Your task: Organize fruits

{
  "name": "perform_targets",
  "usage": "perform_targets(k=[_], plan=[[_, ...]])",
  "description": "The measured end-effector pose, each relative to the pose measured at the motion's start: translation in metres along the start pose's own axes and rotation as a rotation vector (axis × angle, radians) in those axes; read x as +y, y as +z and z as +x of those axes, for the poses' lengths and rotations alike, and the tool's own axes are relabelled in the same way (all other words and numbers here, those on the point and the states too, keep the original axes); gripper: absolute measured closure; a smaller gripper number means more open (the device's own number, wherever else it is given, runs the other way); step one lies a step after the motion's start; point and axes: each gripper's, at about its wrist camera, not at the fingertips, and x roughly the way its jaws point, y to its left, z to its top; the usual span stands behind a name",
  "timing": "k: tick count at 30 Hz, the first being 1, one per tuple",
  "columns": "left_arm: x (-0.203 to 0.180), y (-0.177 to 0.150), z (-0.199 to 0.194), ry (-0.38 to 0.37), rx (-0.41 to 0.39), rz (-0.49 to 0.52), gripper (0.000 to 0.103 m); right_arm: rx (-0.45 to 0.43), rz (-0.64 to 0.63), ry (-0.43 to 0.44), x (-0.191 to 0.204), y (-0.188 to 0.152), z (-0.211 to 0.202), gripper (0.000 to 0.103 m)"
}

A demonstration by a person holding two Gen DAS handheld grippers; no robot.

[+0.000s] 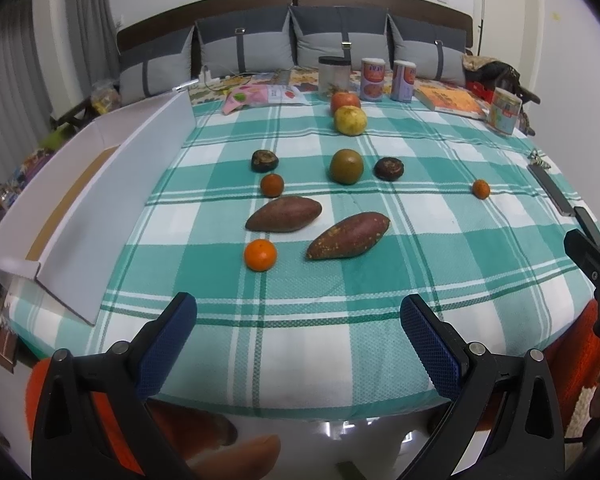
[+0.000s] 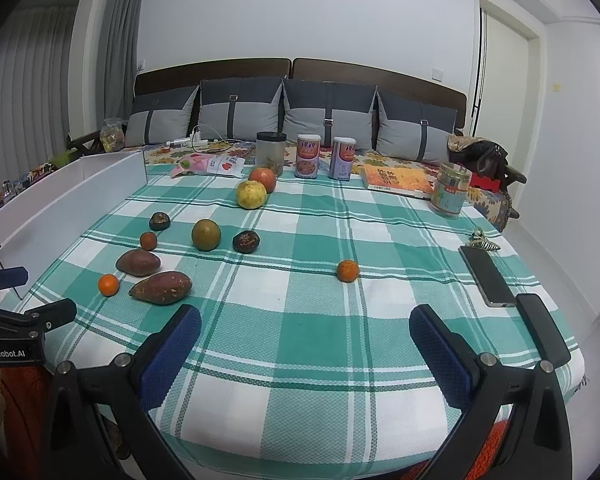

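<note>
A wide stretch of bare checked cloth (image 2: 300,320) lies near both grippers, with only a lone small orange (image 2: 348,270) in the middle ground. To the left, two sweet potatoes (image 1: 348,236) and small oranges cluster tightly, hemmed by the white box wall (image 1: 112,208). A phone (image 2: 486,276) and hair clip (image 2: 480,240) occupy the right edge.

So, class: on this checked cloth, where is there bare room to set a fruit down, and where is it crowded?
Free: the near strip between both tools and the sweet potatoes; the stretch between the lone orange and the phone; and the band between that orange and the cans. Crowded: the cluster beside the white box.
</note>
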Motion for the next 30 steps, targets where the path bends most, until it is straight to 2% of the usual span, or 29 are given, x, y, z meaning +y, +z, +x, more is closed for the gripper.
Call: perform_targets(k=[30], plan=[[-0.0015, -0.0017, 0.0018, 0.000, 0.009, 0.004, 0.001, -0.005, 0.006, -0.016, -0.0027, -0.0007, 0.0012, 0.000]])
